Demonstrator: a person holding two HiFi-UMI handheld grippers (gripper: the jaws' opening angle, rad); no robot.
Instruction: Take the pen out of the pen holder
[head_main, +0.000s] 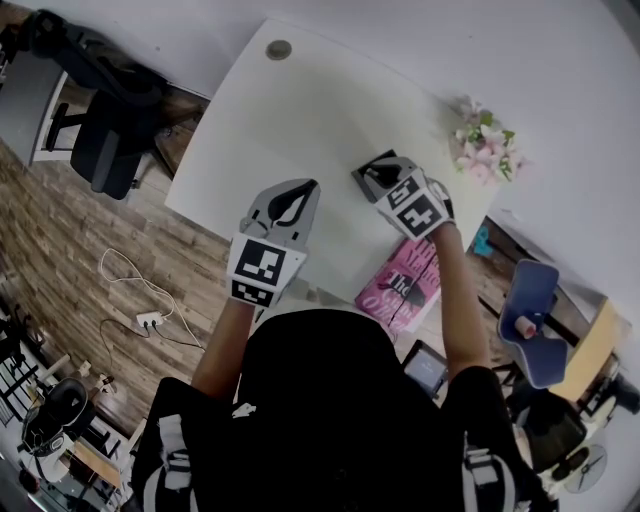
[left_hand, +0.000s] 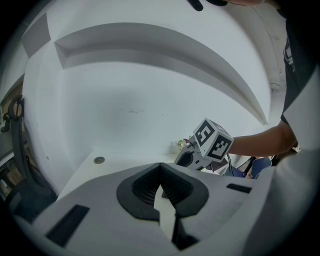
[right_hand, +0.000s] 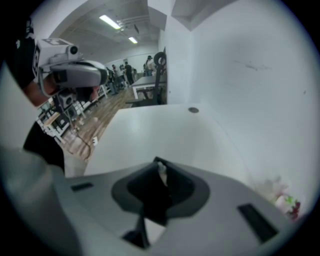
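Observation:
On the white table (head_main: 300, 110), a black pen holder (head_main: 381, 159) shows as a dark shape right under my right gripper (head_main: 366, 173), which points steeply down into it. In the right gripper view the jaw tips come together on the pale end of a pen (right_hand: 161, 173), with the dark pen holder (right_hand: 150, 202) below; the rest of the pen is hidden. My left gripper (head_main: 308, 187) hovers over the table to the left of the holder. Its jaws are shut with nothing in them, and the bare table (left_hand: 167, 215) shows behind them.
A pot of pink flowers (head_main: 485, 148) stands at the table's far right. A pink book (head_main: 405, 280) and a tablet (head_main: 425, 368) lie near the person. A round cable grommet (head_main: 279, 49) sits at the table's far end. An office chair (head_main: 100, 110) stands on the wooden floor.

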